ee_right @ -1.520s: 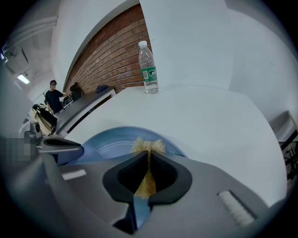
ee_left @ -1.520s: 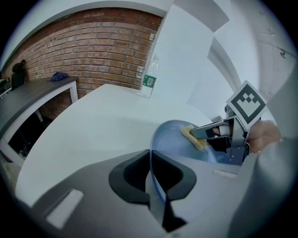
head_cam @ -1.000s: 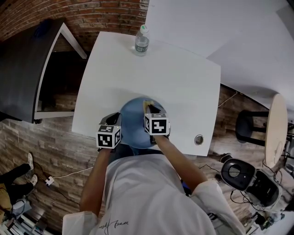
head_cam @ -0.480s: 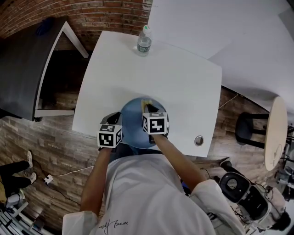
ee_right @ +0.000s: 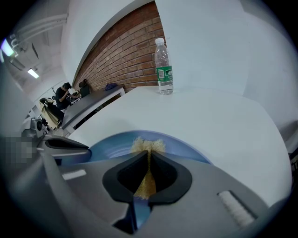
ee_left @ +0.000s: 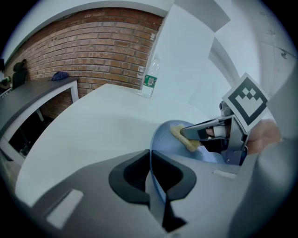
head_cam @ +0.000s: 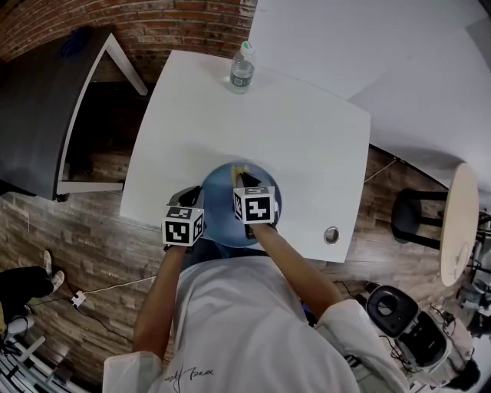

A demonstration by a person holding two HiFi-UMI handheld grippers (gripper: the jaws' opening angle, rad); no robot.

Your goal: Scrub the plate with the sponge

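One sponge (ee_right: 148, 147) between right fingers (ee_right: 125, 175), plate (ee_left: 161, 136) between left fingers (ee_left: 134, 175)

White table (head_cam: 307, 130) centre, red brick wall (head_cam: 176, 19) at 12 o'clock, white wall panels (head_cam: 399, 46) at 1, dark desk (head_cam: 38, 92) at 10, plank floor (head_cam: 92, 246) at 8, round wooden tabletop (head_cam: 460, 222) and black stool (head_cam: 414, 211) at 3, ceiling strip light (ee_right: 32, 73) on

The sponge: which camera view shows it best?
The right gripper view: the sponge sits close, pinched between its jaws. The left gripper view shows it sideways against the plate; the head view, only a sliver.
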